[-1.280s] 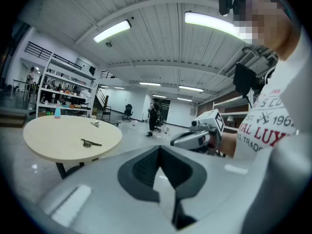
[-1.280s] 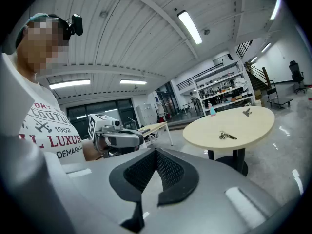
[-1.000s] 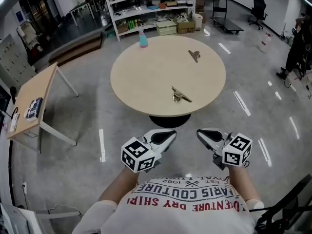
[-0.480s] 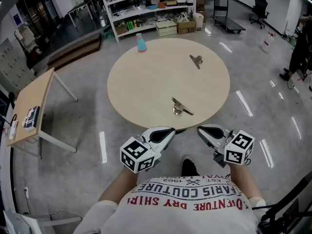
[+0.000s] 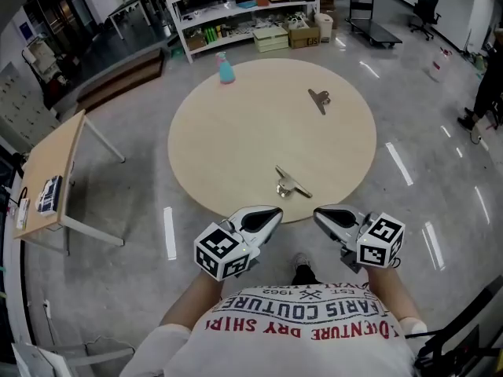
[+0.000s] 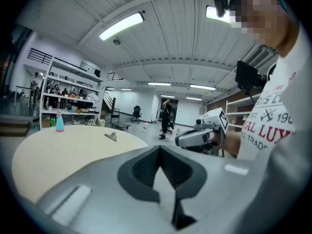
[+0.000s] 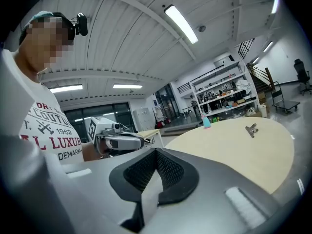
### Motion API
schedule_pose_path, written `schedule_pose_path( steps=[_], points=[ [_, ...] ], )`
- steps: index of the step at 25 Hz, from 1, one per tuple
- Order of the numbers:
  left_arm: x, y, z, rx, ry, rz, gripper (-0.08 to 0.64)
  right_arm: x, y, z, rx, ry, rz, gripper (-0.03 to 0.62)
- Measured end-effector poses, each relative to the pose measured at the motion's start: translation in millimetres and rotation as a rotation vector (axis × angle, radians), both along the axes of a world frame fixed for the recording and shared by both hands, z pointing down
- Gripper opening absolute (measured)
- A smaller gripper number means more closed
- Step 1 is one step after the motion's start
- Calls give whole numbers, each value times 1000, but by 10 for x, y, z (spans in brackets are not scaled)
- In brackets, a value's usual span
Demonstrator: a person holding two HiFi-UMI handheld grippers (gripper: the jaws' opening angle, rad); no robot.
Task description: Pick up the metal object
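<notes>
Left tongs (image 5: 274, 213), right tongs (image 5: 319, 214) — closed, empty

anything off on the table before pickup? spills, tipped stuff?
Nothing stands out. The spray bottle stands upright near the far rim of the table; the near clip and far clip lie apart. No spill or damage visible.

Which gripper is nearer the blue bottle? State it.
Left. The left gripper hangs just off the table's near edge, with the bottle at the far edge, slightly to its left. The right gripper hangs beside it, farther right, so farther off.
</notes>
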State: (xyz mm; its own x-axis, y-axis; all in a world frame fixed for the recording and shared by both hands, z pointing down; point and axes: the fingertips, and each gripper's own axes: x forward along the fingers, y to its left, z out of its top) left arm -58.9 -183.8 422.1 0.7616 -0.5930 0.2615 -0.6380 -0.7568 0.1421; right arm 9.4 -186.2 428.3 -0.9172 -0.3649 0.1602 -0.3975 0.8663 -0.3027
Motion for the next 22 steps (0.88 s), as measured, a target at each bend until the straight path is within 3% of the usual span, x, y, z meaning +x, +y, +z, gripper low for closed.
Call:
schedule_pose_path(
  steps=[5, 11, 14, 17, 20, 22],
  points=[
    [47, -406, 241, -21, -72, -27, 21, 171, -298, 45, -23, -1, 23, 1],
    [89, -1057, 968, -75, -202, -53, 295, 414, -713, 381, -98, 13, 58, 1],
    [74, -1350, 1473, -134, -273, -54, 373, 462, -859, 570, -148, 34, 72, 0],
    [45, -1537, 1912, -196, -338, -53, 394, 454, -967, 684, -177, 39, 78, 2],
    [-5, -1623, 2246, -220, -453, -49, 396, 448, -1056, 756, -203, 48, 83, 2],
    [-6, -1637, 2388, -255, -476, -42, 394, 456, -1113, 787, -218, 53, 84, 0]
  ],
)
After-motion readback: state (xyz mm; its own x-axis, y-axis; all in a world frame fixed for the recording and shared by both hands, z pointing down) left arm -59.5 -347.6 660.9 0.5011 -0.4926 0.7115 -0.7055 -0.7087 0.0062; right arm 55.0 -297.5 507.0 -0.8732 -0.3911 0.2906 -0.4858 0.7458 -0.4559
